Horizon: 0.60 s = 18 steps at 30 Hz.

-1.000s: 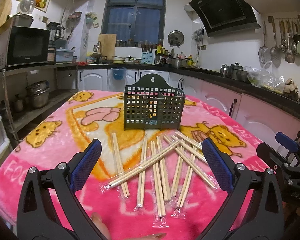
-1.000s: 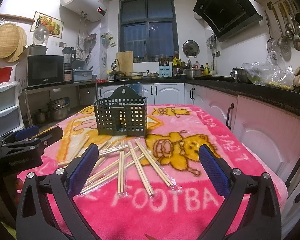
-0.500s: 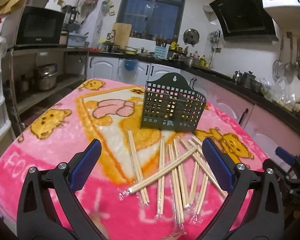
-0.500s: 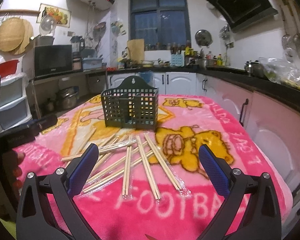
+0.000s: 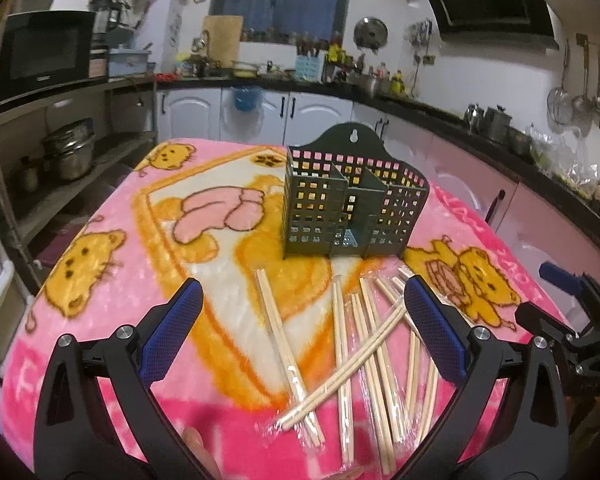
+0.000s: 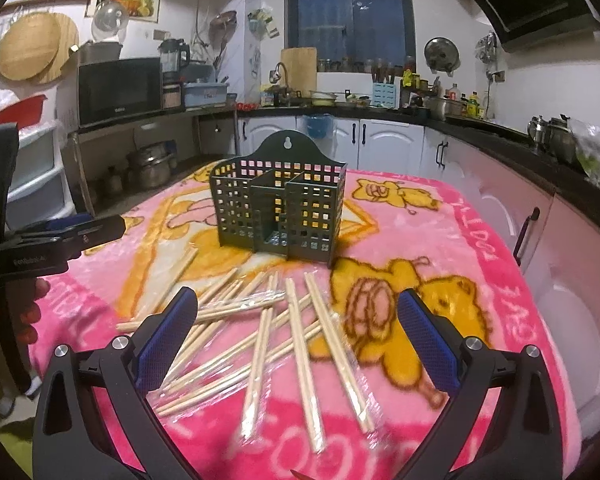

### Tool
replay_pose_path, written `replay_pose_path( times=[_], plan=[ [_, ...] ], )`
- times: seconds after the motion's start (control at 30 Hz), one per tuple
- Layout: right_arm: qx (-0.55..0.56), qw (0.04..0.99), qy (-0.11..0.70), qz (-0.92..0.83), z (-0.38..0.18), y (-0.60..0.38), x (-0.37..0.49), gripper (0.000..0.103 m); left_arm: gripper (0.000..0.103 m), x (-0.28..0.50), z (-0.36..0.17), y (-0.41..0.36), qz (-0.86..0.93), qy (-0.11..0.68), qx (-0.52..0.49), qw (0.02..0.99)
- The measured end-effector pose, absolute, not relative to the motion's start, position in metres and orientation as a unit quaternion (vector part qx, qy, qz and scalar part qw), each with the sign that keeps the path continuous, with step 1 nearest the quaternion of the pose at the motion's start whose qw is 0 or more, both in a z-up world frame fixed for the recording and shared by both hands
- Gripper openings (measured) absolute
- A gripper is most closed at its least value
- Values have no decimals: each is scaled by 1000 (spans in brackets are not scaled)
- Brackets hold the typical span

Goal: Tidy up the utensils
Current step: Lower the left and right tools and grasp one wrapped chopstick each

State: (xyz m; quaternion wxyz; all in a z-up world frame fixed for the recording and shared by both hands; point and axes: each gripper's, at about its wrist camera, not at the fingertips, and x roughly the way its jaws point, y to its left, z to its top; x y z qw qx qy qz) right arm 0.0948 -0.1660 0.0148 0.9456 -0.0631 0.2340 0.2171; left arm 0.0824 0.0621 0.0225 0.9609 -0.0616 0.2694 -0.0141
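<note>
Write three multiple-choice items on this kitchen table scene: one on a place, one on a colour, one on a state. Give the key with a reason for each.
1. Where do the wrapped chopsticks lie relative to the utensil caddy?
A. Inside it
B. On the blanket in front of it
C. On the counter behind it

2. What colour is the caddy?
A. Dark green
B. White
C. Red

3. What state is the left hand-held gripper in?
A. Shut on a chopstick pair
B. Shut on the caddy
C. Open, holding nothing

Key: 1 B, the pairs are scattered on the pink blanket nearer the camera than the caddy. 2 A, its grid walls are dark green. 3 C, its blue pads stand wide apart with nothing between them.
</note>
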Motion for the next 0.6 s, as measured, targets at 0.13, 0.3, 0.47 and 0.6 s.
replay_pose_path(
  times=[0.13, 0.3, 0.47, 0.6],
  plan=[
    [-79, 940, 259, 207, 14, -164, 121, 97, 93, 106, 21, 63, -15, 287, -50, 957],
    [-89, 930, 296, 201, 8, -163, 156, 96, 93, 139, 11, 74, -22, 328, -62, 942],
    [-98, 911, 341, 211, -5, -157, 193, 82, 87, 168, -10, 90, -19, 374, -71, 924],
    [-101, 892, 375, 232, -19, -147, 216, 69, 70, 188, -30, 100, -27, 420, -87, 903]
  ],
)
